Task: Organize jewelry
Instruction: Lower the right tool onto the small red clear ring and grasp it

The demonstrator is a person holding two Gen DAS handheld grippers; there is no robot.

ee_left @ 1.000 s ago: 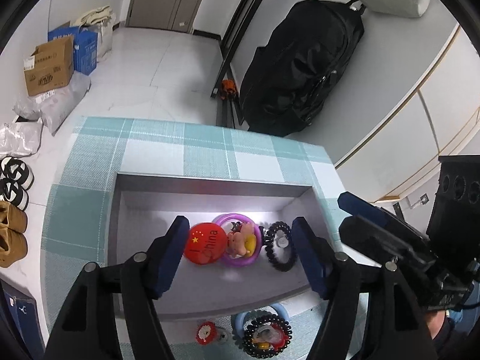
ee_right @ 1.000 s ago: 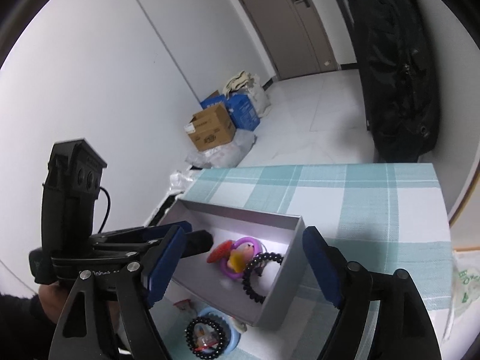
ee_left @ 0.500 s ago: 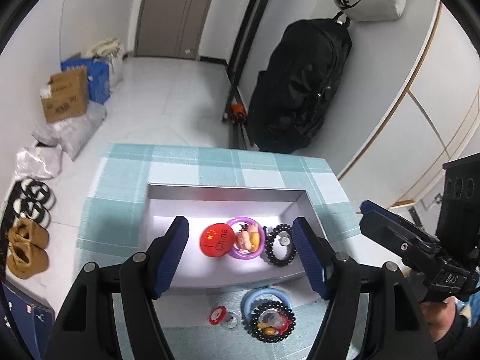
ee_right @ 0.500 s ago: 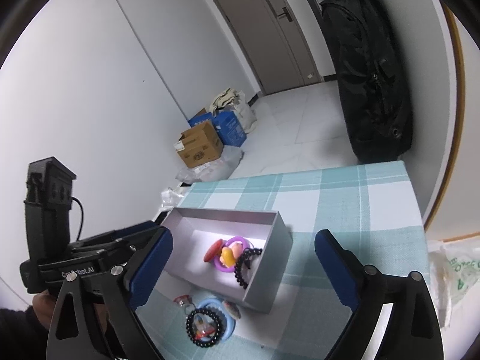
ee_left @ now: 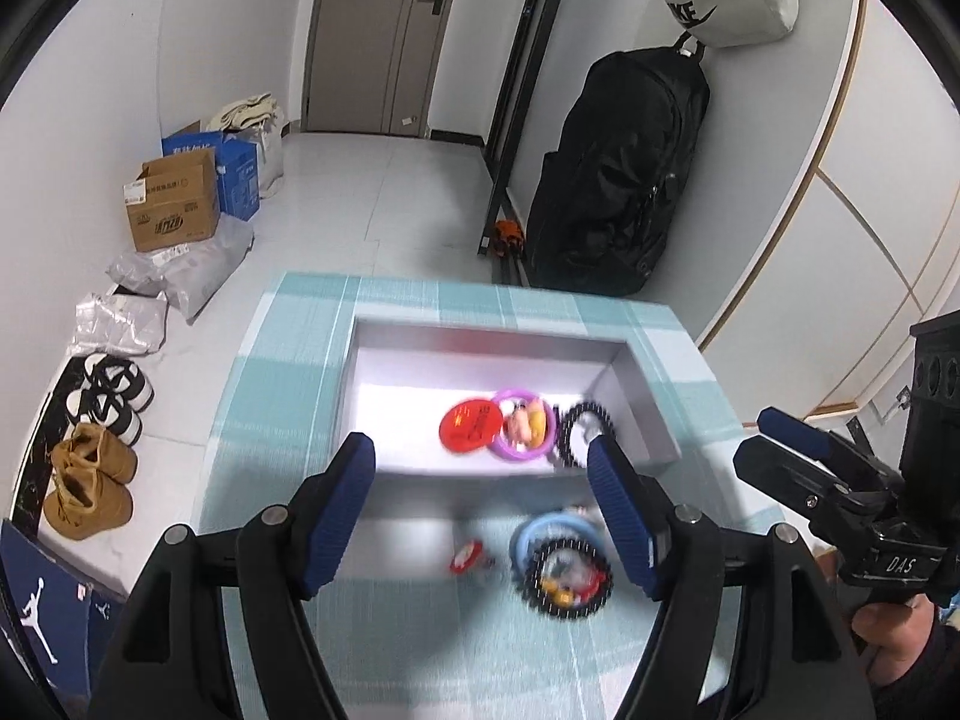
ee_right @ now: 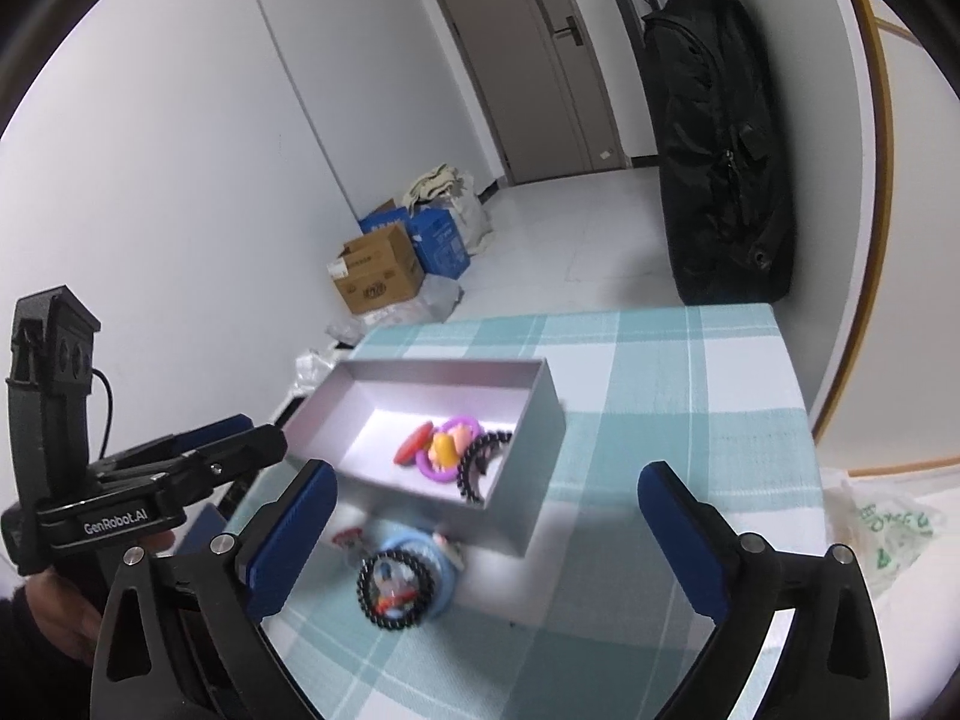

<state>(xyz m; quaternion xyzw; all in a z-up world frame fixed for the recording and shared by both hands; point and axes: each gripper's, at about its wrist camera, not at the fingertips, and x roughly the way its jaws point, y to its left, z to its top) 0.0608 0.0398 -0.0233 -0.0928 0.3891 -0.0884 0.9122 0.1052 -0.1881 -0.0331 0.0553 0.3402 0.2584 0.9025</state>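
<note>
A grey open box (ee_left: 654, 420) (ee_right: 540, 420) sits on the checked tablecloth (ee_left: 288, 396). Inside it lie a red badge (ee_left: 471, 426), a purple ring (ee_left: 522, 450) with a small figure, and a black bead bracelet (ee_left: 579, 432). In front of the box lie a blue ring (ee_left: 540, 531), a second black bead bracelet (ee_left: 564, 576) and a small red piece (ee_left: 468, 555). My left gripper (ee_left: 480, 462) hovers over the box's near wall, its jaws opening with nothing between them. My right gripper (ee_right: 486, 480) is back from the box, its jaws opening wide and empty.
The table ends just behind the box and at the right (ee_right: 792, 360). A black bag (ee_left: 618, 180) leans on the wall beyond. Cardboard boxes (ee_left: 174, 210) and shoes (ee_left: 90, 486) are on the floor at the left. A plastic bag (ee_right: 882, 528) lies to the right.
Both grippers have drawn back from the box, so it looks smaller and farther. The right jaws have spread wider. The jewellery has stayed put.
</note>
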